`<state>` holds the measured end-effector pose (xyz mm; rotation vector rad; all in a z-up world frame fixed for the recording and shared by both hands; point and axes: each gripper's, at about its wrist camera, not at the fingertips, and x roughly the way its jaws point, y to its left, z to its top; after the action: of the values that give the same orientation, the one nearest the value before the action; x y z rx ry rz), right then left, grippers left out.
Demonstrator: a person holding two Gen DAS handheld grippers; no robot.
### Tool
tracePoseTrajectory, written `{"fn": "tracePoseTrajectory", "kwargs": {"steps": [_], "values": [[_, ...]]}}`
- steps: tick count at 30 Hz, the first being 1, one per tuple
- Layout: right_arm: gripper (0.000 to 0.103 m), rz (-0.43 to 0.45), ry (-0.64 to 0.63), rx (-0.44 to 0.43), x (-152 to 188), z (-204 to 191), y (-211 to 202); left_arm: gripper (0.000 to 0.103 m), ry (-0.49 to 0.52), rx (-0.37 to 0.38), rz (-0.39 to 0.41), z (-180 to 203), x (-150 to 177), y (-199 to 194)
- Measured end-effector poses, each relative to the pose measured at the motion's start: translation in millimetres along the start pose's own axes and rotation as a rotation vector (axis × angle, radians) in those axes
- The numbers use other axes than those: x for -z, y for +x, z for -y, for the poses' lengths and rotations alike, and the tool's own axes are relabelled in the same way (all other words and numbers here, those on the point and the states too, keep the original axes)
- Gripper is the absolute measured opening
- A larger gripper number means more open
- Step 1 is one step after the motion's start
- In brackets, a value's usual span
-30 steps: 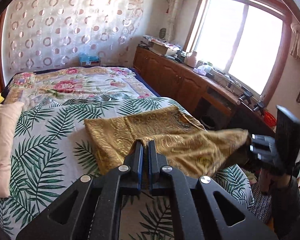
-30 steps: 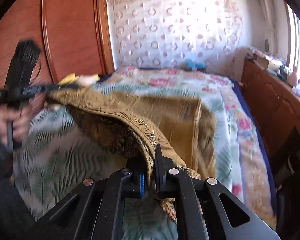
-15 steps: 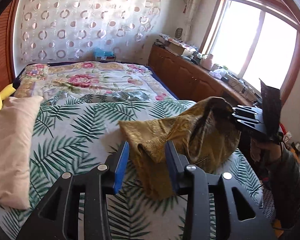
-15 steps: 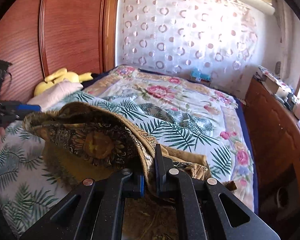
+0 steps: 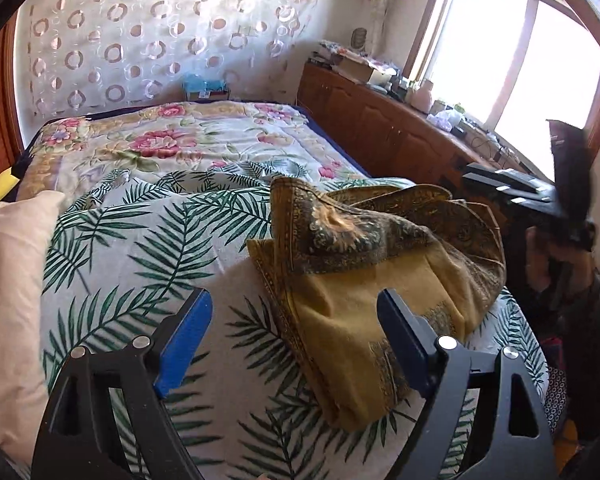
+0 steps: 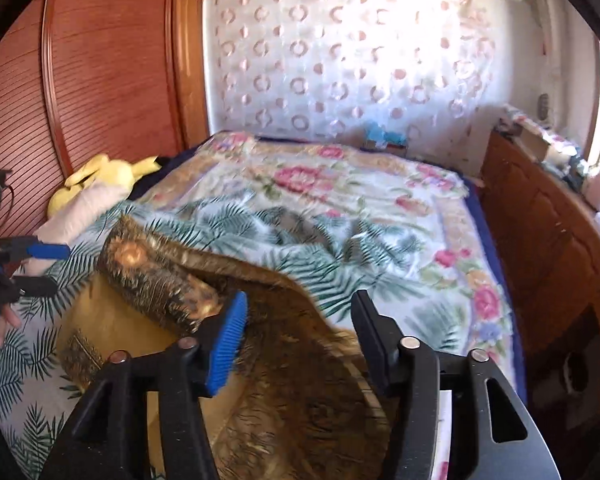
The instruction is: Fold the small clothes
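Observation:
A mustard-gold patterned garment (image 5: 364, 264) lies in a loose heap on the palm-leaf bedspread (image 5: 148, 248). My left gripper (image 5: 296, 336) is open and empty, its jaws wide apart just short of the heap's near edge. My right gripper (image 6: 298, 334) is open too, and the garment (image 6: 300, 392) drops blurred between and below its jaws. The right gripper also shows in the left wrist view (image 5: 512, 190), beyond the heap at the bed's right side. The left gripper also shows in the right wrist view (image 6: 40, 268), at the far left.
A pale pink pillow (image 5: 12, 280) lies on the bed's left side, with a yellow plush toy (image 6: 104, 176) by the wooden headboard. A floral quilt (image 5: 172, 140) covers the far half. A wooden cabinet (image 5: 384, 128) with clutter runs along the window side.
Both grippers have opened and let go of the garment. It has fallen from a stretched hold into a loose heap on the bedspread. Both grippers have pulled back.

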<state>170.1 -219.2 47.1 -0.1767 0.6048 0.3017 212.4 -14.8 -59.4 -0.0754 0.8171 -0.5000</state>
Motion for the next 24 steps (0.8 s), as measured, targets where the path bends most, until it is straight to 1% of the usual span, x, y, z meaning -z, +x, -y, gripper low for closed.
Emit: {"fn": "tracePoseTrajectory", "kwargs": {"steps": [3,6,8,11,14,15,16,18,21,24], "values": [[0.058,0.007,0.000,0.011,8,3,-24,0.085,0.008,-0.016,-0.027,-1,-5,14],[0.059,-0.021,0.003,0.028,27,5,-37,0.085,0.012,-0.019,-0.041,-2,-12,26],[0.059,-0.066,0.014,0.028,41,8,-34,0.085,0.013,-0.025,-0.050,-4,-17,34],[0.059,-0.134,0.037,0.053,55,13,-20,0.085,0.009,-0.039,-0.070,-9,-23,47],[0.059,-0.170,0.063,0.093,58,19,-7,0.085,-0.003,-0.068,-0.089,-16,-24,60],[0.060,-0.176,0.065,0.108,57,20,-3,0.085,-0.012,-0.079,-0.094,-19,-24,64],[0.067,-0.183,0.072,0.118,56,21,0,0.085,-0.018,-0.085,-0.101,-22,-23,67],[0.074,-0.204,0.097,0.128,54,24,10,0.085,-0.027,-0.084,-0.117,-25,-22,73],[0.074,-0.227,0.117,0.102,50,24,16,0.085,-0.023,-0.084,-0.132,-25,-19,79],[0.074,-0.237,0.158,0.044,43,25,24,0.085,0.010,-0.101,-0.132,-20,-19,82]]}}
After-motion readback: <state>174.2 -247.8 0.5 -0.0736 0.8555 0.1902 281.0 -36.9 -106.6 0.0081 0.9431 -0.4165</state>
